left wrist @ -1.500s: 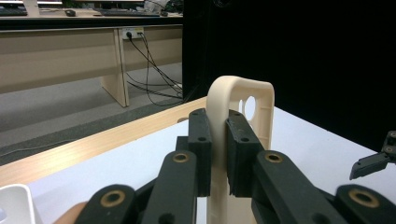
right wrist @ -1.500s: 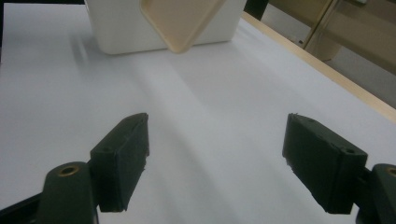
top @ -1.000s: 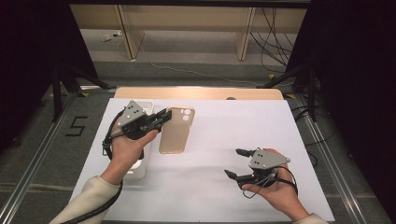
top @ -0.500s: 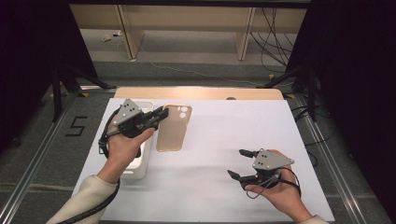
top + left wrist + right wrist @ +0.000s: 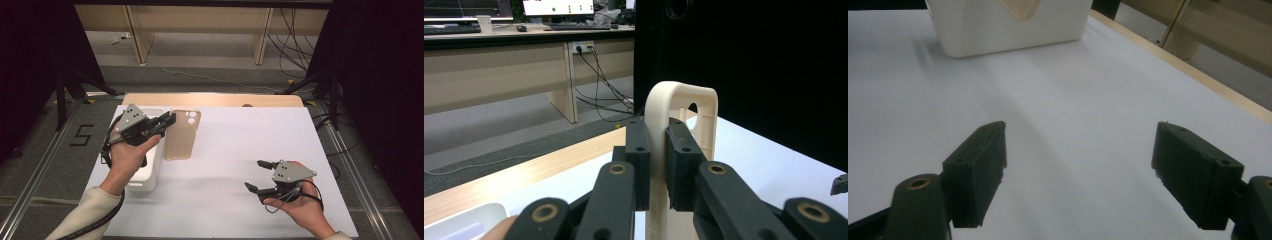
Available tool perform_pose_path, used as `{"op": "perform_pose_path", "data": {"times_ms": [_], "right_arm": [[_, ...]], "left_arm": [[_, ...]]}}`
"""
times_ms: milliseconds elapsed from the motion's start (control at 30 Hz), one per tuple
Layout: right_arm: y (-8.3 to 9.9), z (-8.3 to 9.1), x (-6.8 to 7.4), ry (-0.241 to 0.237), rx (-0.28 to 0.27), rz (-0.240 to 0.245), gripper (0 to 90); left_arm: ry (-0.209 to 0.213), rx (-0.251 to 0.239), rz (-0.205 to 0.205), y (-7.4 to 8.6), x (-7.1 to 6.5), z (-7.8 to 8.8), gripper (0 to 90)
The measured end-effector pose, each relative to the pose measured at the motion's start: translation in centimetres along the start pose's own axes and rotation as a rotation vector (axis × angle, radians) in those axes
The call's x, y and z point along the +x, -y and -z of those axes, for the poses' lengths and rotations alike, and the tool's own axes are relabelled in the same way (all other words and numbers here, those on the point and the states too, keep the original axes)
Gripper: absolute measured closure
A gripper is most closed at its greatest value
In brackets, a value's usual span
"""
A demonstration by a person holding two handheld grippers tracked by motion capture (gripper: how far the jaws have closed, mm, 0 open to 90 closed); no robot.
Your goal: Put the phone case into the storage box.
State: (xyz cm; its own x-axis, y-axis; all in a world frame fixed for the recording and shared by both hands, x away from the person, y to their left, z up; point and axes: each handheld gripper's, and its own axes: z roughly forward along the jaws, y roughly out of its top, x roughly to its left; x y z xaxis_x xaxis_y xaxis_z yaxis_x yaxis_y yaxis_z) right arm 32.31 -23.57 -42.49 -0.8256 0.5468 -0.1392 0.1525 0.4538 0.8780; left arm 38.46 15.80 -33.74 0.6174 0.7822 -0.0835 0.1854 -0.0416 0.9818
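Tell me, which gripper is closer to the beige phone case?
Left. The left gripper is clamped on the phone case's edge, holding it by the white box. The right gripper rests open on the white table, well off to the case's right and nearer the person.

We see a white sheet [image 5: 220, 200] covering the table [image 5: 210, 99], whose pale wooden top shows as a strip along the far edge. A white rectangular box [image 5: 147, 177] sits near the sheet's left edge; in the right gripper view we see its blank side wall [image 5: 1008, 30] standing on the sheet. Beyond the far edge, we make out a grey floor [image 5: 200, 55], a loose cable [image 5: 210, 77] trailing across it and the pale legs of a desk [image 5: 137, 32]. A black numeral five [image 5: 81, 136] is marked on the floor off the left edge. Black curtains [image 5: 380, 75] close in both sides. In the left gripper view, lit monitors [image 5: 556, 7] stand on a long desk.
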Motion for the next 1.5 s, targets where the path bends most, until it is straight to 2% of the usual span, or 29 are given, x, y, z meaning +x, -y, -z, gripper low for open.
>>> {"op": "perform_pose_path", "data": {"times_ms": [1500], "right_arm": [[0.1, 0.0, 0.0, 0.004, 0.003, -0.005, 23.3]], "left_arm": [[-0.043, -0.019, -0.016, -1.0, 1.6, 1.2, 82.0]]}}
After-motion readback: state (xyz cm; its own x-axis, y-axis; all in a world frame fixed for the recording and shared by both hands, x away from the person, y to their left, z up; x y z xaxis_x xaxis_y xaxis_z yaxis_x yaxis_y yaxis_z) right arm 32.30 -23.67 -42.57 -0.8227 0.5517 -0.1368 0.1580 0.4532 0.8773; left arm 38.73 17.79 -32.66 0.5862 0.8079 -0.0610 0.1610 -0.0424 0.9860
